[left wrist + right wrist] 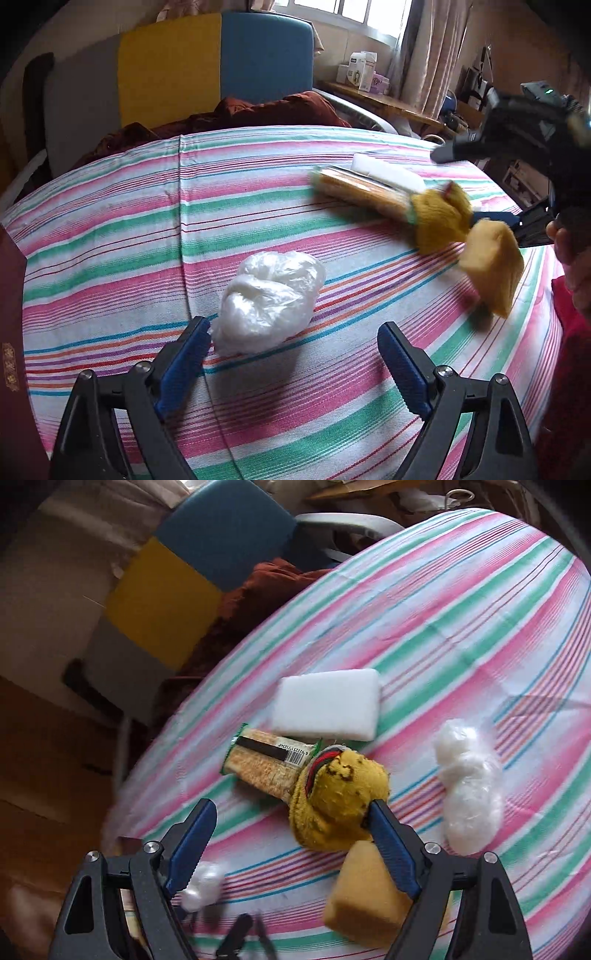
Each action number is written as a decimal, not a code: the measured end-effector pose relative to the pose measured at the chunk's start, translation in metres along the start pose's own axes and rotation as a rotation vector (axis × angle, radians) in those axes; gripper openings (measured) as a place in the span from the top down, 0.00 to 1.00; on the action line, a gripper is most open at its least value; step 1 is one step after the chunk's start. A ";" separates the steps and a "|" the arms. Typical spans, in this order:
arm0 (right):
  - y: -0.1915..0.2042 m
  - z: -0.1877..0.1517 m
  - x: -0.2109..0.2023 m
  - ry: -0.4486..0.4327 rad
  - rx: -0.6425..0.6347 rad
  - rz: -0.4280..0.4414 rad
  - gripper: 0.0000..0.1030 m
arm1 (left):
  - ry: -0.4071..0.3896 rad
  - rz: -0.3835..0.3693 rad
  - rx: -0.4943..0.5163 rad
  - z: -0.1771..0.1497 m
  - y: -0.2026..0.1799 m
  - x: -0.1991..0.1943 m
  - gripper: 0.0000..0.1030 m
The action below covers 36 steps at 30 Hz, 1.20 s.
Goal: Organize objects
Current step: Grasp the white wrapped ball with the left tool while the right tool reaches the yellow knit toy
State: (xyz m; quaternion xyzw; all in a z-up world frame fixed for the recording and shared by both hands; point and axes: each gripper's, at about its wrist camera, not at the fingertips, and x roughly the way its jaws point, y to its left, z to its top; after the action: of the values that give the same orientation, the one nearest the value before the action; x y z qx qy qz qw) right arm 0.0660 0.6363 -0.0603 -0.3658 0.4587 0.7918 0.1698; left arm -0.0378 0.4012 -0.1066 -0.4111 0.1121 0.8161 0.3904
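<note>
On the striped tablecloth (147, 236) lie a crumpled clear plastic bag (267, 299) (469, 779), a white foam block (327, 705) (388, 173), a packet of dry noodles (264, 762) (364, 192), a yellow knit sock (338, 797) (441, 221) and a yellow sponge (365, 897) (493, 267). My left gripper (293, 341) is open, its left finger beside the plastic bag. My right gripper (290, 825) is open; its right finger touches the sock. The sponge looks blurred, just off the cloth.
A dark red box (11, 332) stands at the table's left edge. A chair with yellow and blue cushions (218, 62) and a brown cloth (258, 110) sit behind the table. A small white ball (203, 886) and dark clips (236, 938) lie near the right gripper.
</note>
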 end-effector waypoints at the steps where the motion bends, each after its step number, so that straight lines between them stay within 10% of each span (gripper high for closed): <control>1: -0.003 0.001 -0.005 -0.024 0.013 0.002 0.17 | -0.002 -0.006 -0.004 0.000 0.001 -0.001 0.11; 22: 0.004 -0.001 0.012 -0.009 -0.117 -0.297 0.17 | -0.059 -0.210 -0.157 -0.009 0.036 -0.022 0.11; 36: 0.005 -0.001 0.021 0.008 -0.149 -0.357 0.17 | -0.018 -0.100 -0.116 0.022 0.032 -0.016 0.25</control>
State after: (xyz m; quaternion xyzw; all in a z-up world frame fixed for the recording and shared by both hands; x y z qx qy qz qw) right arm 0.0489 0.6309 -0.0732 -0.4561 0.3275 0.7793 0.2782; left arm -0.0683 0.3823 -0.0850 -0.4306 0.0403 0.8044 0.4074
